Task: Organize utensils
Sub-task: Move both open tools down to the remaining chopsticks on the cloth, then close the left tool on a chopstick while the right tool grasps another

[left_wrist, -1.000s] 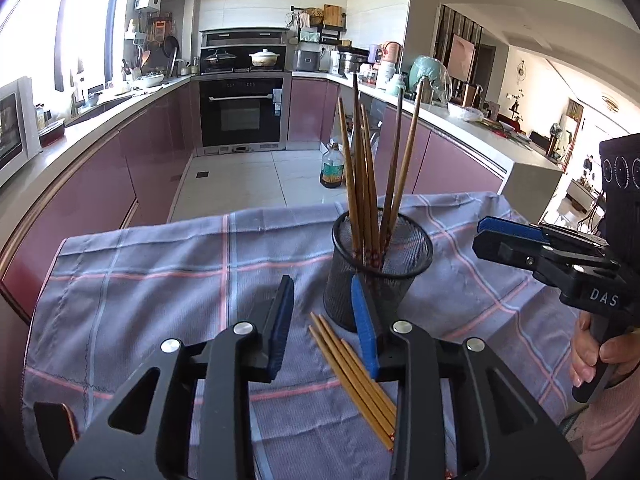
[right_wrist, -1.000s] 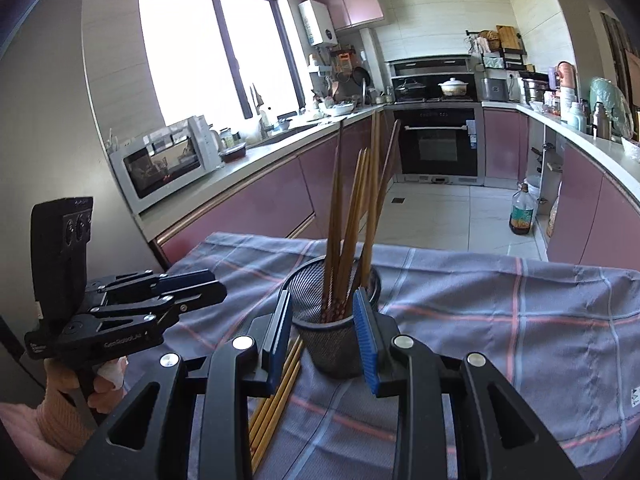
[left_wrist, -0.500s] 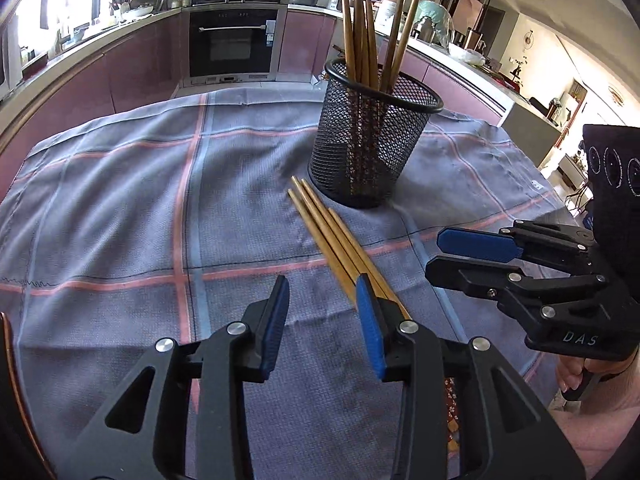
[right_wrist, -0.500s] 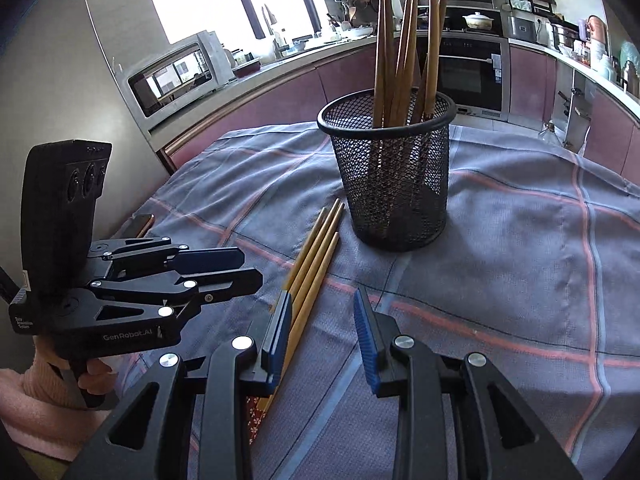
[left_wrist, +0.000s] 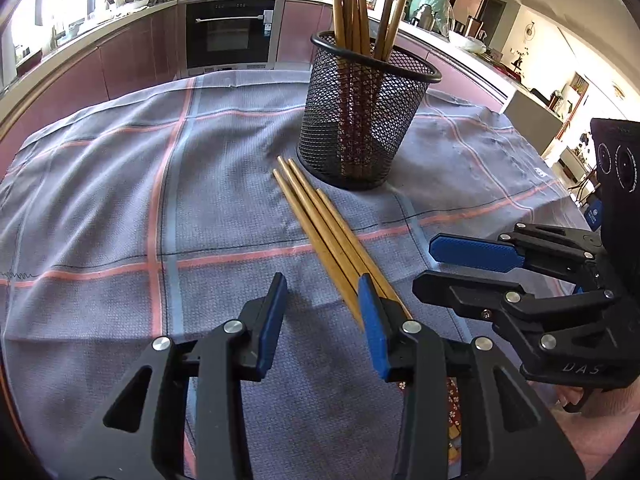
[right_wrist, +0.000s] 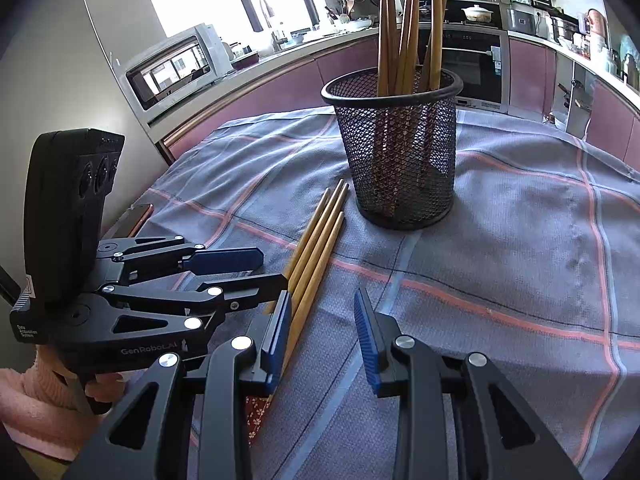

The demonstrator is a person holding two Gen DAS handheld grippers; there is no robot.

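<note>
A black mesh holder stands upright on the cloth and holds several wooden chopsticks. Three loose chopsticks lie side by side on the cloth just in front of it. My left gripper is open and empty, low over the near ends of the loose chopsticks; it also shows in the right wrist view. My right gripper is open and empty, just right of those chopsticks; it also shows in the left wrist view.
A grey-blue checked cloth covers the table. A phone lies at the table's left edge. Kitchen counters, an oven and a microwave stand beyond the table.
Both grippers have moved slightly forward and lower toward the loose chopsticks. The holder and chopsticks have not moved.
</note>
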